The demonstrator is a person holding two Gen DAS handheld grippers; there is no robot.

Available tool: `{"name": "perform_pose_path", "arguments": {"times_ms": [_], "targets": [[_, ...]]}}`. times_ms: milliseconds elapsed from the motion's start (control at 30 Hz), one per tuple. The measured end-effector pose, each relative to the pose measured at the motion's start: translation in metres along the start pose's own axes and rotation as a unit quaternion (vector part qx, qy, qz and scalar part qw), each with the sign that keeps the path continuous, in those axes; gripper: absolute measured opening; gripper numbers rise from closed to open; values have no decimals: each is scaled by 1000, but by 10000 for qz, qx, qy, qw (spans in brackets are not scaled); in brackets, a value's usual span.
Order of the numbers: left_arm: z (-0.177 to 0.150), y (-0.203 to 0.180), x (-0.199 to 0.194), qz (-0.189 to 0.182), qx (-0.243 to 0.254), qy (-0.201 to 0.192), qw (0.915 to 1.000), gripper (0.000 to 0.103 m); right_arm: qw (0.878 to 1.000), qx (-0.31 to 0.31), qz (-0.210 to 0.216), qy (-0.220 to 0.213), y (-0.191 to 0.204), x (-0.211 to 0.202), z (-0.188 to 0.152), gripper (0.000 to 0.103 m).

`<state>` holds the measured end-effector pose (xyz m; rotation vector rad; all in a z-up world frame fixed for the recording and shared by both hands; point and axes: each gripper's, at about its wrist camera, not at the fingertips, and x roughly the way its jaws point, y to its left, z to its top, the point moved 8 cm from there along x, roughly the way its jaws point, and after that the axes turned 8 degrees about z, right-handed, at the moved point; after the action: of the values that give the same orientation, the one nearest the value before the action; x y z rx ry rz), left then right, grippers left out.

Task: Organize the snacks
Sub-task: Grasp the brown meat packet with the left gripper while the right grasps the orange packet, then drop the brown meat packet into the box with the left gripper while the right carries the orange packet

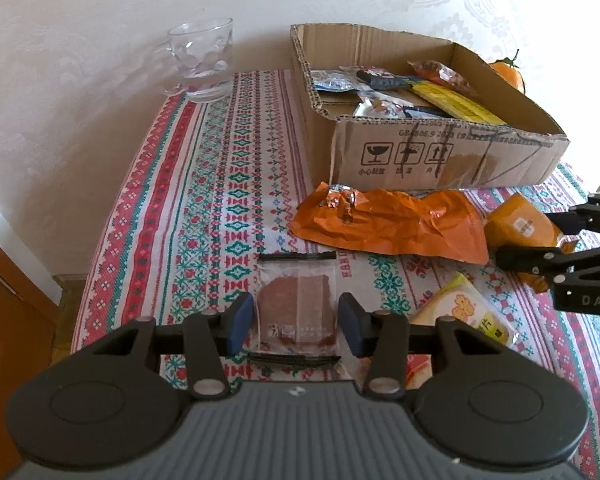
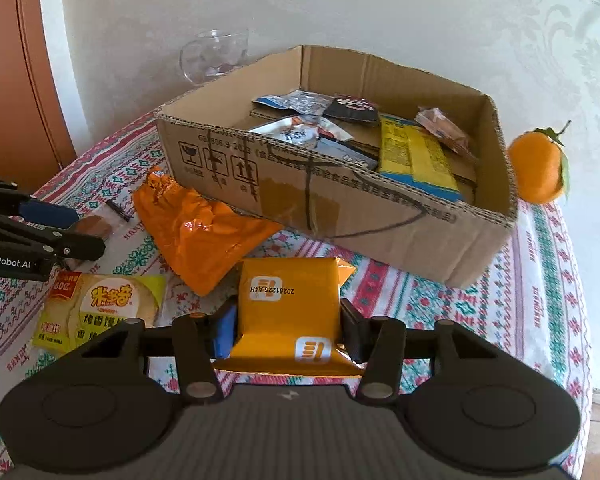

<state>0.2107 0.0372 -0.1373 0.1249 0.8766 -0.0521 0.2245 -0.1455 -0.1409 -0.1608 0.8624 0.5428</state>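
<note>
A clear packet [image 1: 296, 306] with a reddish-brown slab inside and dark sealed ends lies flat on the patterned table [image 1: 204, 200], near the left edge of the snacks. The left tongs [image 1: 295, 322] stand wide open with the blue pads on either side of this packet, not pressing it. To the right, the right tongs [image 2: 288, 326] are closed on a squat orange-yellow packet [image 2: 288, 304] with white square logos and a printed date code; its sides sit tight between the pads. A crumpled orange wrapper [image 2: 204, 232] lies just beyond it, and a yellow round-cracker packet [image 2: 100, 308] lies to its left. Farther back stands an open cardboard box [image 2: 340, 200] holding several packets, with a glass mug [image 1: 202, 62] to its left and an orange fruit [image 2: 538, 170] to its right
</note>
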Motion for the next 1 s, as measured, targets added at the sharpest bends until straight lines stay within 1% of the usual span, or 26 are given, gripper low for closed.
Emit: {"name": "perform_pose_path", "arguments": {"times_ms": [200, 367, 467, 633, 733, 833, 1000], "targets": [[-3, -1, -6, -41, 22, 34, 10000, 45, 9999, 3, -33, -123, -2, -20, 2, 56], [0, -2, -21, -102, 160, -1, 9998, 44, 9997, -2, 12, -233, -1, -36, 7, 56], [5, -4, -33, -249, 242, -8, 9994, 44, 9995, -43, 31, -308, 1, -45, 12, 56], [19, -8, -50, -307, 439, -133, 9985, 43, 9992, -104, 17, -388, 1, -56, 17, 56], [27, -10, -56, -329, 474, -235, 9981, 43, 9990, -102, 7, -434, 0, -62, 17, 56], [35, -13, -61, -452, 469, -254, 9976, 43, 9988, -113, -5, -469, 0, -66, 17, 56], [63, -23, -64, -590, 510, -387, 9962, 43, 9984, -95, -40, -554, -3, -74, 20, 56]]}}
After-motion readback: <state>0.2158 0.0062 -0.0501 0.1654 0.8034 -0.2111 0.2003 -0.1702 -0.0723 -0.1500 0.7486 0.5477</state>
